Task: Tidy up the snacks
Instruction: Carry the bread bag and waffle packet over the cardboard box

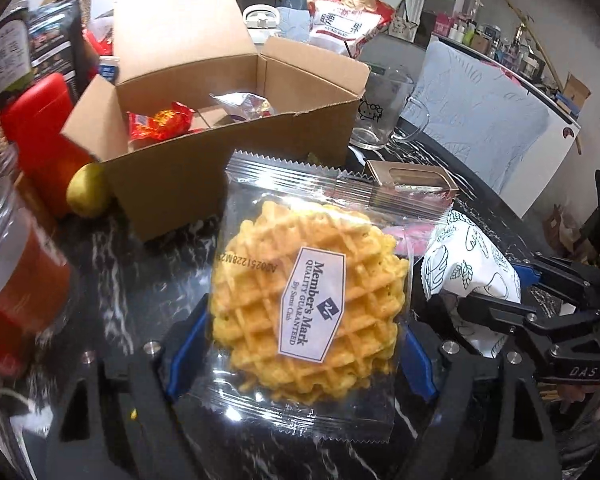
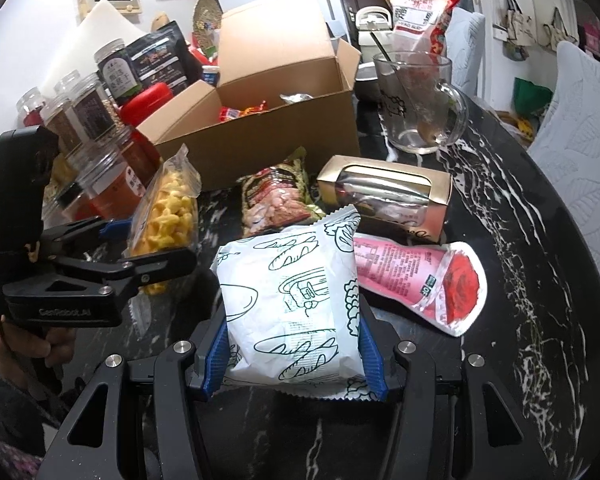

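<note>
Clear plastic fills my left wrist view: the waffle packet (image 1: pixel 304 304) sits clamped between the blue pads of my left gripper (image 1: pixel 300 356), lifted just in front of the open cardboard box (image 1: pixel 228 160). Inside the box I see a red wrapped snack (image 1: pixel 160 122) and a silver one (image 1: pixel 244 104). My right gripper (image 1: pixel 500 312) shows at the right edge with its white bag.

On the right wrist view, my right gripper (image 2: pixel 294 354) is clenched on the white bread bag (image 2: pixel 288 304), above the black marble table (image 2: pixel 520 240). A pink pouch (image 2: pixel 428 280) lies just beside it, a gold windowed box (image 2: pixel 384 192) behind, and a glass mug (image 2: pixel 416 100) near the box.
</note>
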The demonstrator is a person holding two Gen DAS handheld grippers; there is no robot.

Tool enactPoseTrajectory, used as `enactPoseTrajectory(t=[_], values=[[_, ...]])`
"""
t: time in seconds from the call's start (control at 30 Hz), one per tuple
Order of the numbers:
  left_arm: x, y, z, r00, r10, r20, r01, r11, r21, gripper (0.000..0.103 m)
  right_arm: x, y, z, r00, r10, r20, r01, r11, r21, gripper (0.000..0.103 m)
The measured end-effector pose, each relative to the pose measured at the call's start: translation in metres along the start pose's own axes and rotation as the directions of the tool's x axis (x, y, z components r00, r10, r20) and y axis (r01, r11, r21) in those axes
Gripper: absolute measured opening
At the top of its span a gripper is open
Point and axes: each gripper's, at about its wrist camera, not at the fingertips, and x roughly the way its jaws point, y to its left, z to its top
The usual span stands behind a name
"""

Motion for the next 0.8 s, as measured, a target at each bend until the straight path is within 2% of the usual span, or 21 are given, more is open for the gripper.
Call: enactPoseTrajectory(t=[0.2, 0.4, 0.63, 0.8], values=[[-0.025, 0.002, -0.006, 0.999, 0.011, 0.041, -0.01, 1.0, -0.021, 0.083, -0.012, 0.012, -0.003, 0.999, 0.02, 0.025, -0.02, 1.0, -0.006, 0.055], [-0.056, 0.004, -0.006, 0.993, 0.031, 0.114, -0.026, 0.999, -0.039, 0.083, -0.023, 0.026, -0.001, 0.997, 0.04, 0.059, -0.039, 0.999, -0.025, 0.055], [-0.088, 0.013, 0.007, 0.975, 0.055, 0.215, -0.041, 0.997, -0.07, 0.083, -0.033, 0.04, 0.015, 0.99, 0.082, 0.114, -0.078, 0.996, -0.046, 0.055], [-0.1, 0.02, 0.022, 0.961, 0.072, 0.267, -0.049, 0.995, -0.092, 0.083, -0.037, 0.051, 0.036, 0.985, 0.087, 0.151, -0.075, 0.994, -0.086, 0.055]])
